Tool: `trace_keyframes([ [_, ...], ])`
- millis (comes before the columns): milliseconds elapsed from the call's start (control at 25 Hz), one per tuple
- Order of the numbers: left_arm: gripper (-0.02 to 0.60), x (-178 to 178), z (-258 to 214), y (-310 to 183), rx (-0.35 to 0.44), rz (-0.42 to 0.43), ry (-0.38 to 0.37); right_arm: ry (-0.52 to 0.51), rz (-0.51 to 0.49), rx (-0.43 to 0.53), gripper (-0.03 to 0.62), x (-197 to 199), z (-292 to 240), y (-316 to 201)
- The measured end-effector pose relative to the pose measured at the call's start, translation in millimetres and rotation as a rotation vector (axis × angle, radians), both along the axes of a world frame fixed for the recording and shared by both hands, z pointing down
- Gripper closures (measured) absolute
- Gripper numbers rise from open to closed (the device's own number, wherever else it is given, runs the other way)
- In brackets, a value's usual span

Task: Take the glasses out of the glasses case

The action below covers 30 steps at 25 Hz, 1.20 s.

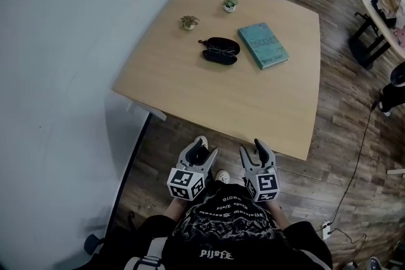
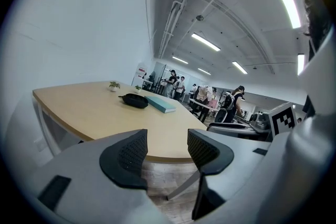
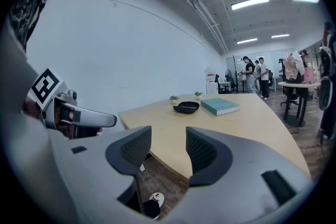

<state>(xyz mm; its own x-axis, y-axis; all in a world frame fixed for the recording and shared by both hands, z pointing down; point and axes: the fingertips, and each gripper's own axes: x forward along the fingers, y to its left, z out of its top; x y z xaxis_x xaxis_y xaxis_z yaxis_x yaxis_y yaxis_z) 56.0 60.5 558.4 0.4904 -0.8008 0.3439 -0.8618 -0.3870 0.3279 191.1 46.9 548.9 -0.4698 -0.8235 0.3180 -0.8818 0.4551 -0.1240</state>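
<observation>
A black glasses case [image 1: 219, 50] lies open on the wooden table [image 1: 190, 92], far side, with the glasses resting in its upper half. The left gripper view shows the case [image 2: 134, 100] small and distant, and so does the right gripper view, where the case [image 3: 186, 107] lies past the table edge. My left gripper [image 1: 201, 147] and right gripper [image 1: 255, 150] hover side by side in front of the table's near edge, close to my body. Both are open with nothing between their jaws. The left gripper [image 2: 167, 149] and right gripper [image 3: 168, 147] show empty gaps.
A teal book [image 1: 262, 45] lies right of the case. Two small potted plants [image 1: 189, 23] [image 1: 230, 5] stand behind it. A white wall runs along the left. People stand at the far end of the room, and another desk [image 1: 381, 16] is at the right.
</observation>
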Motion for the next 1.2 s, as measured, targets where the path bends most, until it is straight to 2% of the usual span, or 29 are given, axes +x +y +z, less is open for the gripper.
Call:
trace_keyframes([
  [320,0.337,11,2,-47,0.012,0.08,-0.003,0.005,0.053,-0.011,0.378,5,6,-41],
  [1200,0.337,-47,-4,-226,0.038,0.212,-0.003,0.047,0.173,-0.001,0.378,-53,-4,-194],
])
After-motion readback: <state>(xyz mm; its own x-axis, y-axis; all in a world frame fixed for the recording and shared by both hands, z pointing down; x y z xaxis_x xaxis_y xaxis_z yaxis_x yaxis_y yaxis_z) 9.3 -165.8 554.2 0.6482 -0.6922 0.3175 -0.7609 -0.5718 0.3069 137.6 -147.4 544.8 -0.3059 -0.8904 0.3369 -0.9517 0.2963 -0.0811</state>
